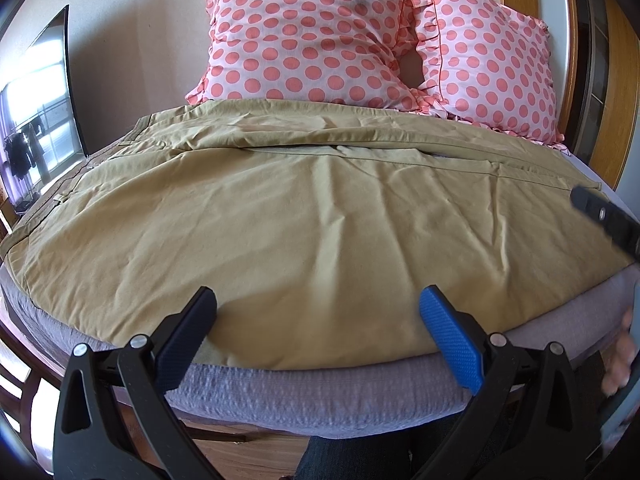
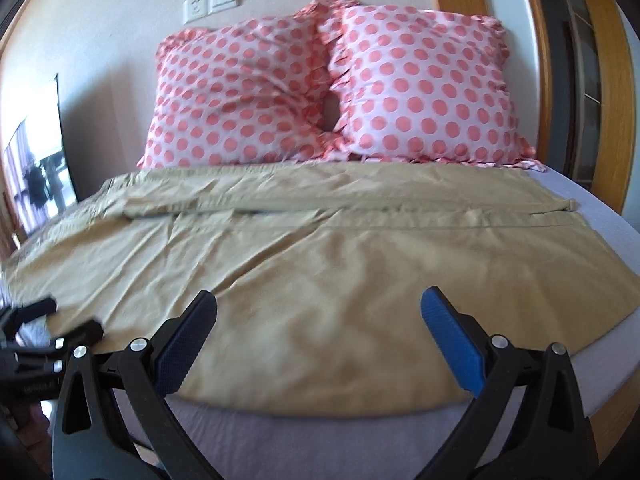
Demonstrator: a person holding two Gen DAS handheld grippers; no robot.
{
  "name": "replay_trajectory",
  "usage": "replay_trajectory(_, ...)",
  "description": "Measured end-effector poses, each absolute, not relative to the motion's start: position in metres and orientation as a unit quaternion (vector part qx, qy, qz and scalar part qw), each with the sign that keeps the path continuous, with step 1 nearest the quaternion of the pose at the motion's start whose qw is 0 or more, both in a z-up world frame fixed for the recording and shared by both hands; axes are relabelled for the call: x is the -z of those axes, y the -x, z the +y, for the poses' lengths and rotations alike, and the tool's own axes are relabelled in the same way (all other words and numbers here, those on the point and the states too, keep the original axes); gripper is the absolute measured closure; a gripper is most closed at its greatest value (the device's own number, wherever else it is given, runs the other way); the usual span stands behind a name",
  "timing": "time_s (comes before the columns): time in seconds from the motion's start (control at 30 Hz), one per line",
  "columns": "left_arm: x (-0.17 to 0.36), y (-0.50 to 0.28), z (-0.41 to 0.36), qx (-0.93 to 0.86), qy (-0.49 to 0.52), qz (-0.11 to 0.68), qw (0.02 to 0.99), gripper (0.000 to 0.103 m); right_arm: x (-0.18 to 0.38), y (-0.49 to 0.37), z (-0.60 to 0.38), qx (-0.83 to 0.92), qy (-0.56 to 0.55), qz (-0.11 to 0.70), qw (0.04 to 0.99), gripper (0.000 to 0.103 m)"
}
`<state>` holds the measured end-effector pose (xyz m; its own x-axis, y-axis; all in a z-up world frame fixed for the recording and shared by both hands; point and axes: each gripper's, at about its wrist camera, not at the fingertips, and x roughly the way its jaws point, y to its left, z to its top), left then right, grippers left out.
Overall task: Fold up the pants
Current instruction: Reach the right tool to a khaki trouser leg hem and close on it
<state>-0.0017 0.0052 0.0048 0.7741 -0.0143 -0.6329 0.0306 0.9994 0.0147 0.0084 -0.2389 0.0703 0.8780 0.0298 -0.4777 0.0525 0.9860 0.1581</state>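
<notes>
Both wrist cameras at bed [image 1: 320,396] foot edge, close, facing 12 o'clock; share pants [image 1: 304,220], pillows [image 1: 312,36].

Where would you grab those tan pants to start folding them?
I'd take the pants by their near edge, coming in from the foot of the bed. That edge lies flat and free along the mattress, straight ahead of both open grippers, left gripper and right gripper, so the fingers could probably slide under.

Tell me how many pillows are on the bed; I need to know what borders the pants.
2. One polka-dot pillow leans against the wall at the left of the bed's head; the second pillow sits beside it on the right, touching it. Both lie just beyond the pants. None looks hidden.
</notes>
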Motion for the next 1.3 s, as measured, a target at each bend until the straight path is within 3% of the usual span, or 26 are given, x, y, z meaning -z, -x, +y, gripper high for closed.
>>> replay_trajectory(0.13,-0.009,0.000,0.014,0.034,0.016,0.334,0.942,0.002,-0.104,-0.074,-0.327,0.092,-0.198,0.275,0.936,0.001)
replay_trajectory(0.23,-0.018,-0.002,0.026,0.055,0.047,0.318,0.945,0.002,-0.119,-0.135,-0.367,0.162,-0.192,0.293,0.922,0.001)
replay_trajectory(0.3,-0.026,-0.003,0.031,0.057,0.055,0.301,0.950,0.002,-0.121,-0.173,-0.388,0.205,-0.174,0.305,0.914,0.007)
replay_trajectory(0.37,-0.034,-0.005,0.036,0.060,0.056,0.284,0.955,0.002,-0.115,-0.209,-0.407,0.233,-0.182,0.321,0.900,0.024)
replay_trajectory(0.43,-0.040,-0.010,0.039,0.063,0.057,0.275,0.958,0.002,-0.103,-0.246,-0.428,0.252,-0.211,0.347,0.878,0.034)
replay_trajectory(0.53,-0.045,-0.019,0.044,0.079,0.062,0.272,0.957,0.002,-0.078,-0.290,-0.451,0.280,-0.256,0.379,0.844,0.044)
replay_trajectory(0.77,-0.049,-0.038,0.042,0.110,0.057,0.264,0.956,0.002,-0.035,-0.345,-0.479,0.346,-0.261,0.407,0.804,0.044)
replay_trajectory(0.83,-0.047,-0.042,0.041,0.111,0.056,0.267,0.956,0.002,-0.030,-0.351,-0.479,0.371,-0.227,0.409,0.802,0.044)
replay_trajectory(0.9,-0.042,-0.046,0.041,0.110,0.062,0.275,0.953,0.002,-0.025,-0.350,-0.478,0.381,-0.200,0.401,0.809,0.056)
replay_trajectory(0.93,-0.040,-0.046,0.042,0.110,0.066,0.278,0.952,0.002,-0.023,-0.344,-0.480,0.373,-0.199,0.388,0.819,0.078)
replay_trajectory(0.97,-0.038,-0.046,0.043,0.108,0.071,0.282,0.951,0.002,-0.020,-0.338,-0.484,0.358,-0.209,0.377,0.828,0.091)
replay_trajectory(1.03,-0.037,-0.044,0.047,0.104,0.078,0.285,0.950,0.002,-0.017,-0.320,-0.494,0.330,-0.253,0.361,0.835,0.099)
replay_trajectory(1.3,-0.043,-0.023,0.064,0.082,0.100,0.270,0.954,0.002,-0.054,-0.174,-0.490,0.166,-0.349,0.216,0.897,0.100)
